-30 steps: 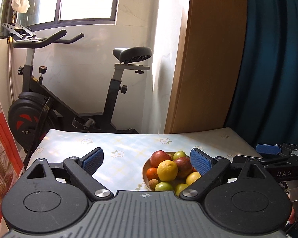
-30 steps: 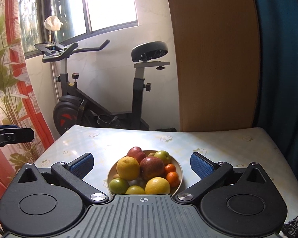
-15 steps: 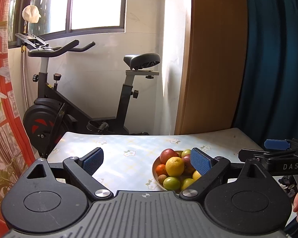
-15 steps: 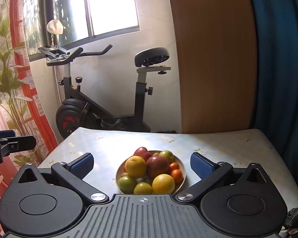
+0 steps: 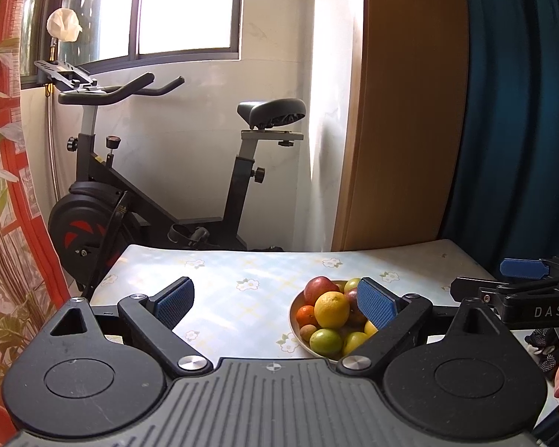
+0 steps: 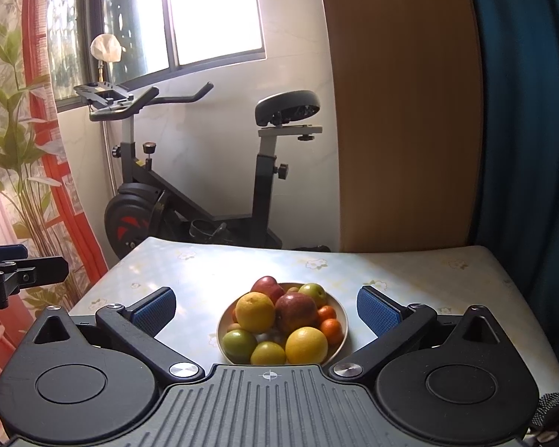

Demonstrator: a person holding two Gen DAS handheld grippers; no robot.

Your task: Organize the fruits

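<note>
**Both grippers pull back from the fruit bowl**

Left wrist: over the last second the left gripper [image 5: 275,301] has retreated; jaws spread, empty; bowl [image 5: 295,329] smaller, lower right on the worktop [image 5: 242,272]

Right wrist: right gripper [image 6: 266,307] likewise withdrawn, jaws wide, empty; fruits [image 6: 279,320] heaped in the bowl, fitting tidied or awaiting sorting

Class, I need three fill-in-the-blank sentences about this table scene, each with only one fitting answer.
1. The fruits sit piled in a round beige ____ on the floral-patterned table.
2. The right gripper has its jaws ____, holding nothing.
3. Behind the table stands a black exercise ____.
4. The left gripper is ____ too.

Missing words: bowl; open; bike; open
</note>
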